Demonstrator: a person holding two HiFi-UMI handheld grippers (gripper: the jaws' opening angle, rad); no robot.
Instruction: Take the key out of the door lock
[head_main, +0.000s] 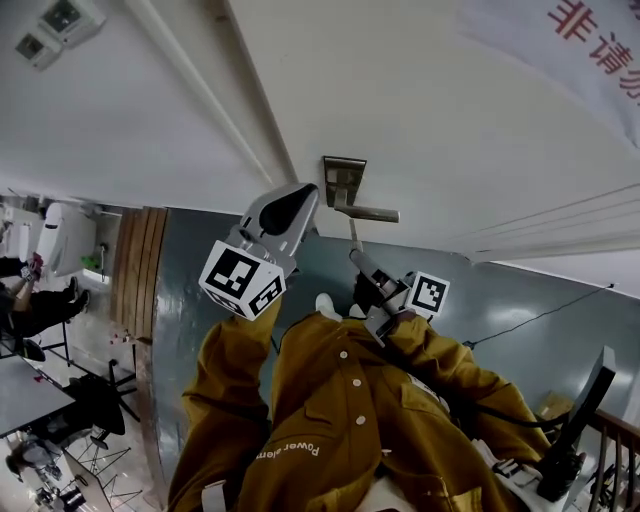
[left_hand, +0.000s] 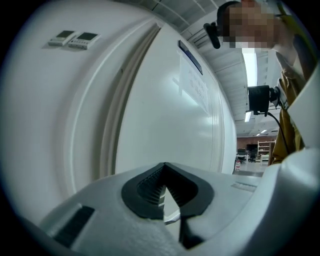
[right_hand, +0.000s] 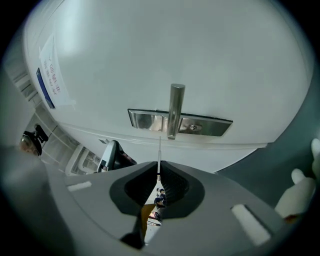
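The white door (head_main: 450, 110) carries a metal lock plate (head_main: 343, 180) with a lever handle (head_main: 366, 212). In the right gripper view the plate (right_hand: 210, 125) and handle (right_hand: 175, 107) sit just ahead. My right gripper (head_main: 360, 262) is shut on a thin key (head_main: 353, 236) seen edge-on (right_hand: 159, 147). The key's tip ends near the plate's lower edge, left of the keyhole (right_hand: 194, 128) and apart from it. My left gripper (head_main: 300, 200) is raised beside the plate, its jaws (left_hand: 164, 167) shut with nothing between them.
A paper notice with red characters (head_main: 600, 40) hangs on the door, seen also in the right gripper view (right_hand: 50, 75). Wall switches (head_main: 50, 30) sit beside the door frame (head_main: 250, 90). The person's brown jacket (head_main: 340, 420) fills the lower middle. Desks and chairs (head_main: 40, 400) stand at left.
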